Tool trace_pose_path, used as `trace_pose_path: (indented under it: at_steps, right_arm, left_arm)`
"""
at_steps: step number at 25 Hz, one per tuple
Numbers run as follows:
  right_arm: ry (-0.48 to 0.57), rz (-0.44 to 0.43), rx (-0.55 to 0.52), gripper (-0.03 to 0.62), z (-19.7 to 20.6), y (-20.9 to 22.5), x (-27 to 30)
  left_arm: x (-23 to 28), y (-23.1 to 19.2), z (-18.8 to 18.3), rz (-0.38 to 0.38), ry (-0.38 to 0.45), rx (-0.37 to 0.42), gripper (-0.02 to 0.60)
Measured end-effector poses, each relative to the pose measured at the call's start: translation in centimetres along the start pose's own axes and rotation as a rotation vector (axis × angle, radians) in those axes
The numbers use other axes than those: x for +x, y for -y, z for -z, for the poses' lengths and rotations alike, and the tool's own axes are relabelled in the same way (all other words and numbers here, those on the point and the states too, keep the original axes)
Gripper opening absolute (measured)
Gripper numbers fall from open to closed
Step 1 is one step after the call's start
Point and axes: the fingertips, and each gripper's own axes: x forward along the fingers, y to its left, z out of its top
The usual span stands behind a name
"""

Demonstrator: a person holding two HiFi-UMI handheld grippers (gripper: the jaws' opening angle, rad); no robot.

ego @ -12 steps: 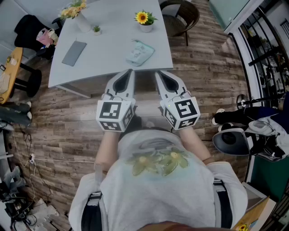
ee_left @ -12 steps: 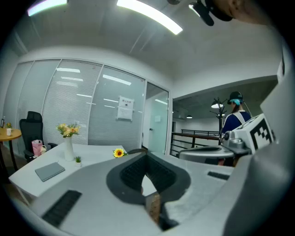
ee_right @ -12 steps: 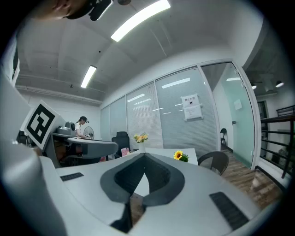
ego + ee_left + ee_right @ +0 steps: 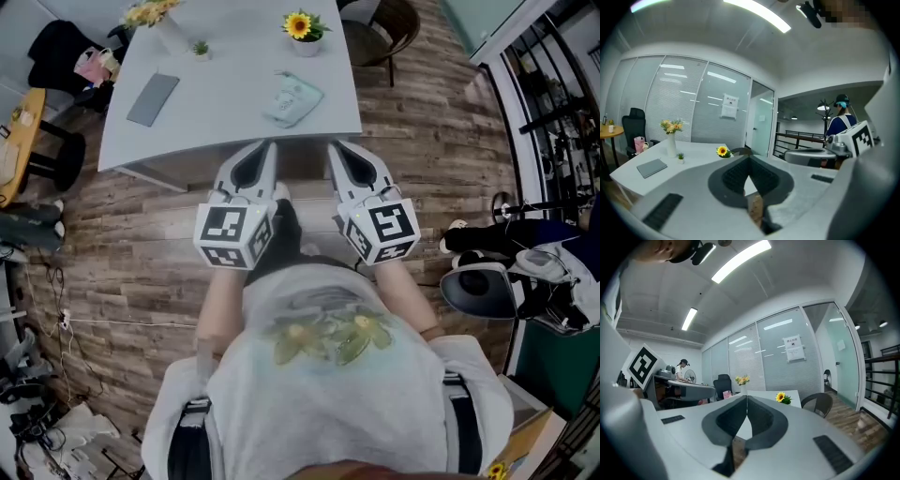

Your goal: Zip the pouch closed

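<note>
Wooden floor boards fill the office, and a white table [image 4: 234, 122] stands in front of the person. On its near right part lies the pale green pouch [image 4: 292, 100], flat and close to the front edge. A grey tablet [image 4: 153, 98] lies well to the left of it, and a potted sunflower [image 4: 300, 28] stands behind it. Whether the zipper is open I cannot tell; it is too small to see.

I think the main risk is that the light pouch slides on the smooth top, perhaps off the near edge, if one gripper pulls the slider while the other does not pin the fabric. The small pull tab may also slip from the pads, and a wide reach could knock over the potted sunflower.

The left gripper [image 4: 271, 145] and the right gripper [image 4: 334, 147] hang side by side before the table edge, apart from the pouch. Both have their jaws fully closed, pad against pad, with nothing between them.
</note>
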Motion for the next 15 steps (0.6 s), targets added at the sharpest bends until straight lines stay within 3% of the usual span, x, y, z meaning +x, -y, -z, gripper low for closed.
trace_pose_path:
  at_steps: [15]
  right_arm:
    - [-0.078,-0.015,0.036,0.020,1.3,4.5,5.4]
  left_arm:
    - [6.6,-3.0,0.1,0.032,-0.047,-0.026,0.006]
